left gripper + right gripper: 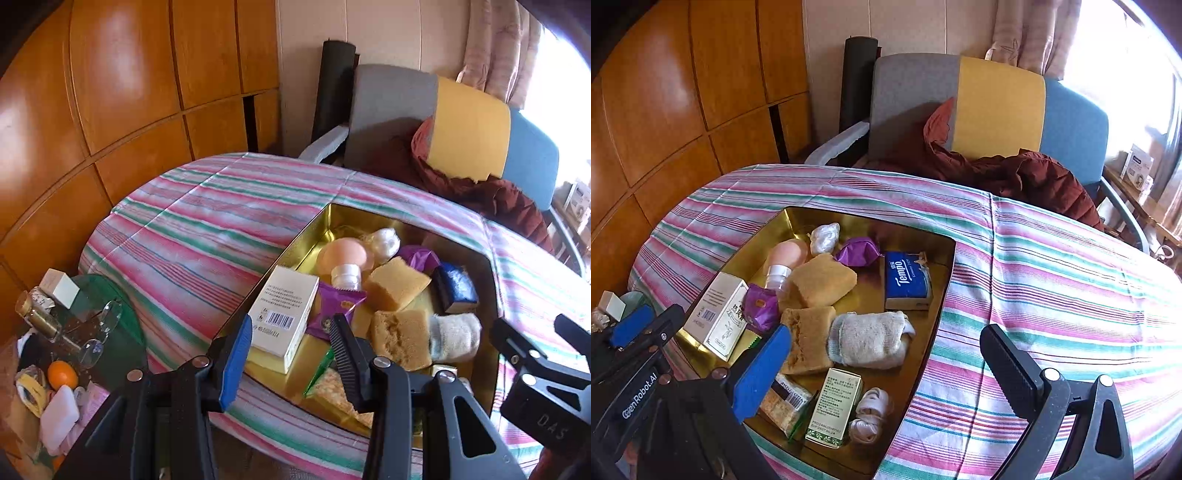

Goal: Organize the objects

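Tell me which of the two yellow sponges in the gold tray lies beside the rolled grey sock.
The nearer sponge, with the rough pitted face; the sock lies beside it. The other sponge sits farther back.

In the gold tray [798,221]: 2 tan sponges [823,277], 2 purple wrappers [857,252], 2 white cartons w/ print [716,317], 1 blue tissue pk [908,280] at 2 o'clock, 1 grey sock roll [870,338], 1 peach-cap bottle [785,258], 1 cracker pk [785,404] at 7.

Wood-panel wall [122,85] left, tri-colour chair [979,107] w/ curtain [1034,33], bright window [1123,74].
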